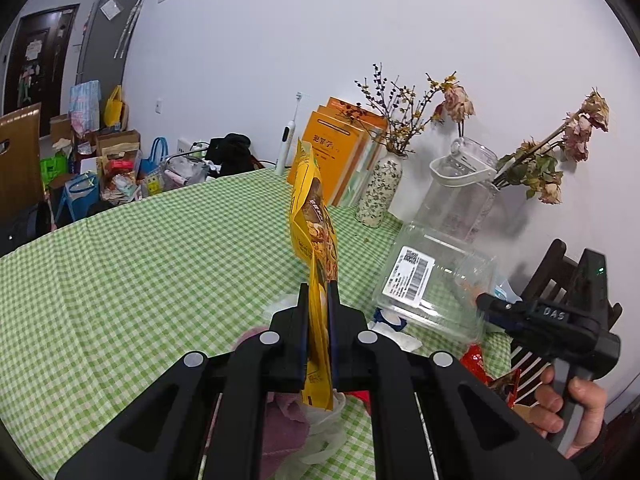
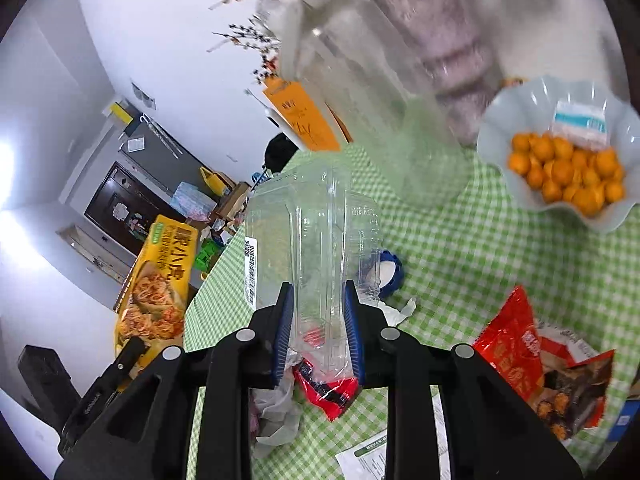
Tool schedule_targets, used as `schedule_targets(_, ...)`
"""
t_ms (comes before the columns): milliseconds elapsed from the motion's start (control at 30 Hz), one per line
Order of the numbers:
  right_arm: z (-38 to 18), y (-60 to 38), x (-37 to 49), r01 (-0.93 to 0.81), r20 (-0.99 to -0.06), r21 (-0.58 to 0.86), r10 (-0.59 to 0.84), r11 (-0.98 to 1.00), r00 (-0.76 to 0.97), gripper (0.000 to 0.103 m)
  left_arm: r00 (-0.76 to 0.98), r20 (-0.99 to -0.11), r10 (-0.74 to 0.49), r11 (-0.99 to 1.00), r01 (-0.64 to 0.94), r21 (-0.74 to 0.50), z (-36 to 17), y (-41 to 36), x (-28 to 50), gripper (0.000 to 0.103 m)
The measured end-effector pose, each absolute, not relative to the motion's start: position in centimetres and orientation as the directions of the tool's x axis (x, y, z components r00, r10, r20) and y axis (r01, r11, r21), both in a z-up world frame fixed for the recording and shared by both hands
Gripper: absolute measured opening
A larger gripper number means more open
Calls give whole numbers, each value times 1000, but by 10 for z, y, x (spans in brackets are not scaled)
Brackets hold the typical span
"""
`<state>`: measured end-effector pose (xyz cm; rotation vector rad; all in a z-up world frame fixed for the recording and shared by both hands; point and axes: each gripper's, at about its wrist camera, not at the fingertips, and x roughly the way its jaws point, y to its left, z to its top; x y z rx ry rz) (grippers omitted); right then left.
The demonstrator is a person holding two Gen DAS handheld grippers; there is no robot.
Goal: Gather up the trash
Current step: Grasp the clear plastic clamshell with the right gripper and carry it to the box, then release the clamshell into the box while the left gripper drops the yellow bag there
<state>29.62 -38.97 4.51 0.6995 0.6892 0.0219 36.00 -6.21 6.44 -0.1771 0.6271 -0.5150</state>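
At centre frame the left hand-held gripper pinches a yellow snack bag while the right hand-held gripper squeezes a clear plastic clamshell box above the counter, which might buckle and slip free.

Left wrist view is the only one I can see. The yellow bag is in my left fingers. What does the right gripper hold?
Observer: The right gripper is shut on the clear plastic box.
Operator: Is more trash near it?
Observer: Yes, a red wrapper lies on the checked tablecloth, right of the gripper.
Operator: Anything there that is not trash?
Observer: A pale wavy bowl of small oranges stands farther back.
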Motion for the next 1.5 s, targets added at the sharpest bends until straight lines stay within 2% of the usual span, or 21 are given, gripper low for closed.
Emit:
schedule_targets(233, 68, -413, 245, 220, -568, 557, 174, 801, 804, 25, 672, -509, -538, 843, 437, -314, 67, -72, 351, 5)
schedule_targets(400, 83, -448, 184, 287, -567, 520, 74, 804, 820, 25, 649, -504, -570, 821, 480, -310, 69, -86, 339, 5)
schedule_targets(633, 84, -512, 56, 468, -611, 458, -115, 756, 783, 25, 599, -517, -611, 779, 573, -257, 65, -125, 309, 5)
schedule_targets(833, 51, -561, -49, 633, -690, 378, -250, 676, 679, 26, 559, -516, -649, 733, 642, -226, 66, -151, 278, 5)
schedule_targets(1000, 0, -595, -105, 715, -767, 382, -230, 586, 599, 26, 516, -506, -691, 677, 706, -205, 69, -172, 239, 5)
schedule_targets(1233, -82, -621, -135, 772, -882, 315, -131, 551, 453, 26, 425, -573, -701, 591, 796, -133, 64, -223, 187, 5)
schedule_targets(1500, -123, -639, -128, 769, -911, 318, -47, 554, 411, 28, 371, -615, -696, 531, 842, -92, 51, -277, 151, 5)
